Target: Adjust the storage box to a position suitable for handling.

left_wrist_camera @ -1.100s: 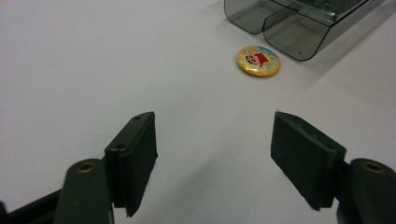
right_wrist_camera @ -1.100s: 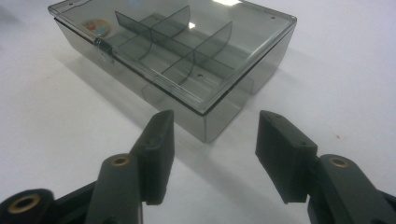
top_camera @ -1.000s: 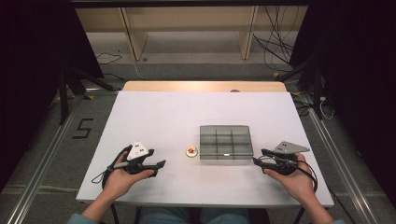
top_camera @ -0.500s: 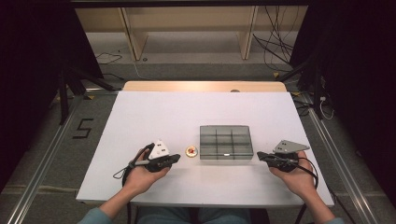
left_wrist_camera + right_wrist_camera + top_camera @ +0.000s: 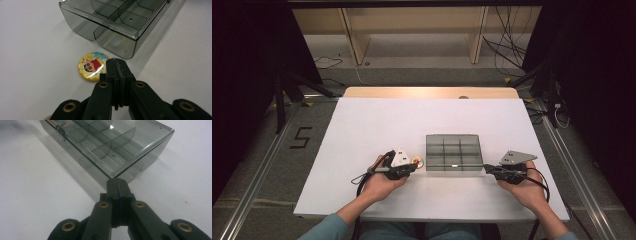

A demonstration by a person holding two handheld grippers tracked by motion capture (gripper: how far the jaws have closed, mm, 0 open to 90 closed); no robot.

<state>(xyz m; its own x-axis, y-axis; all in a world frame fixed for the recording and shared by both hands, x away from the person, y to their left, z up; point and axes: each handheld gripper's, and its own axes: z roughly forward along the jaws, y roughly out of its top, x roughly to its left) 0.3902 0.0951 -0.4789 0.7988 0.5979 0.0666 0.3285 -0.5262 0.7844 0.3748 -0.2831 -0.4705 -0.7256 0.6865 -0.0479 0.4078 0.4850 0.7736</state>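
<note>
Your left gripper [image 5: 115, 65] and right gripper [image 5: 117, 185] were both clenched empty, badge [image 5: 93, 66] flat just beside the box [image 5: 117, 22], so closed tips risked skidding it away.

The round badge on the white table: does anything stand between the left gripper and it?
Nothing visible does. The badge lies flat on bare table, just ahead of the shut left gripper, whose tip covers its edge in the left gripper view. The grey compartment box sits beyond the badge, not between.
</note>
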